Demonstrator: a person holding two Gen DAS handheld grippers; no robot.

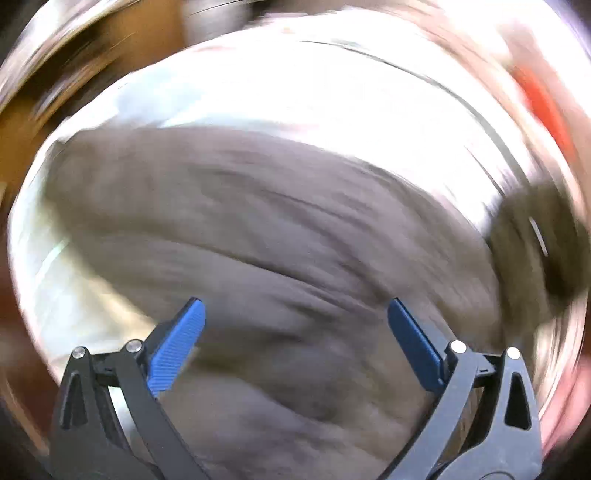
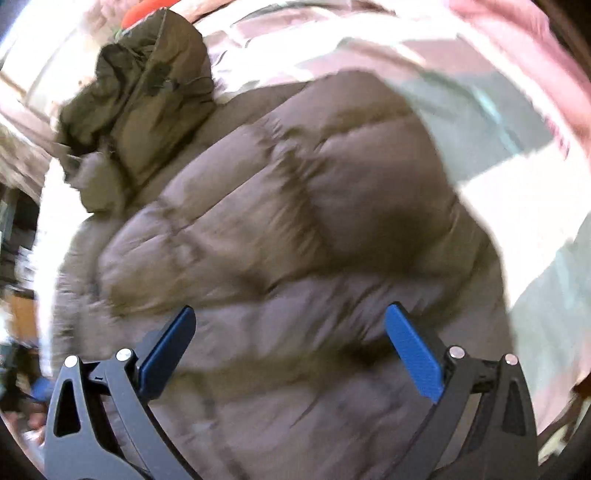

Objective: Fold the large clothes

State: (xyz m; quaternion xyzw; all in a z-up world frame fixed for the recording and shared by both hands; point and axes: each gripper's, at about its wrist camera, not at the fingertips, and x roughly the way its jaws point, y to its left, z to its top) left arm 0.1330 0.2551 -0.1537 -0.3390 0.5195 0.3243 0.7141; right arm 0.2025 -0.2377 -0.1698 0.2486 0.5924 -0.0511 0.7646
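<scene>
Both views are smeared w/ motion blur, the left wrist one worse.

Left wrist view: the left gripper has its blue pads spread wide apart, nothing between them. Past the fingertips lies a grey-brown puffer jacket, its quilted seams running across the frame as soft streaks. It sits on a pale, overexposed bedsheet that wraps around the jacket's top and left edges. A dark blob at far right is too blurred to name. An orange-red smear shows at upper right, and brown wood tones at upper left (furniture or floor, can't tell which).

Right wrist view: the right gripper is also spread wide, pads clear of each other and pinching nothing. The puffer jacket fills most of the frame directly under and ahead of the fingers; whether the pads touch the fabric can't be told. Quilted panels bulge in rows. The jacket's hood, more olive in tone, lies crumpled at upper left, attached at the collar end. Under the jacket the bedsheet shows broad pale stripes, pinkish and grey-green, to the right and top. An orange-red object peeks out just beyond the hood.
</scene>
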